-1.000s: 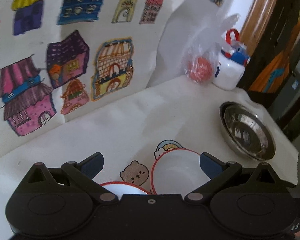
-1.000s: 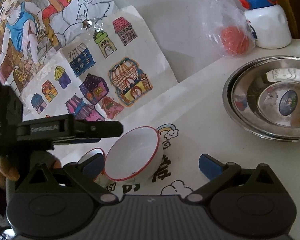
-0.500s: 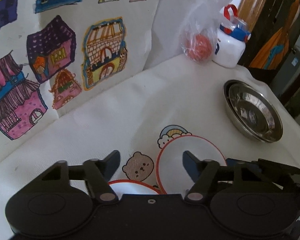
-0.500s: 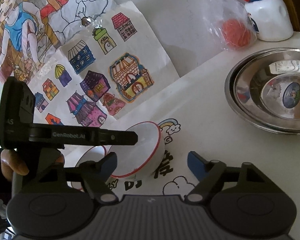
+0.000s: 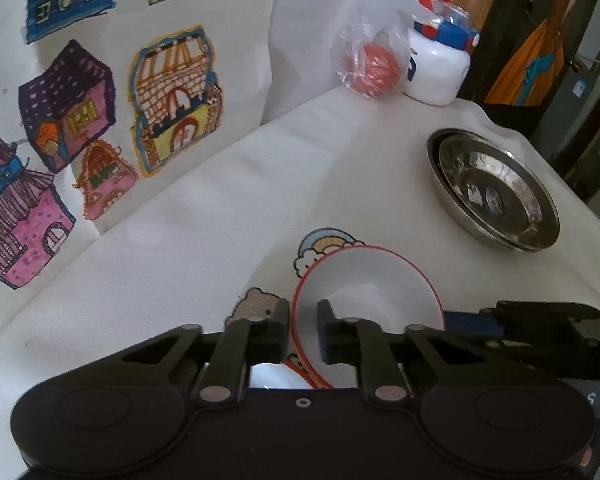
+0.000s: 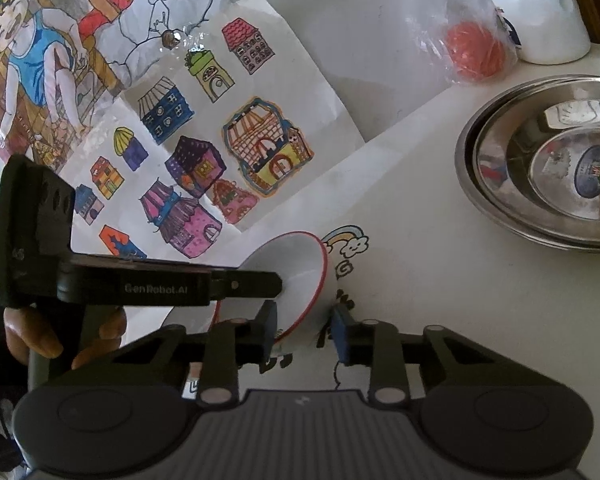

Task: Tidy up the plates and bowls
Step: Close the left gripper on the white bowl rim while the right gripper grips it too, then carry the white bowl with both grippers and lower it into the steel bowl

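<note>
White red-rimmed ceramic bowl [image 5: 364, 288] sat tilted on the white cloth-covered table [image 5: 220, 208], beside a second red-rimmed white bowl [image 5: 284, 376] lying low behind the fingers. Both grippers gripped it: the left gripper [image 5: 303, 330] was clenched over its near rim, and the right gripper [image 6: 306, 334] pinched its wall from the other side. Stacked stainless steel plates [image 6: 540, 184] rested well apart, near a bagged orange ball [image 5: 374, 66].
</note>
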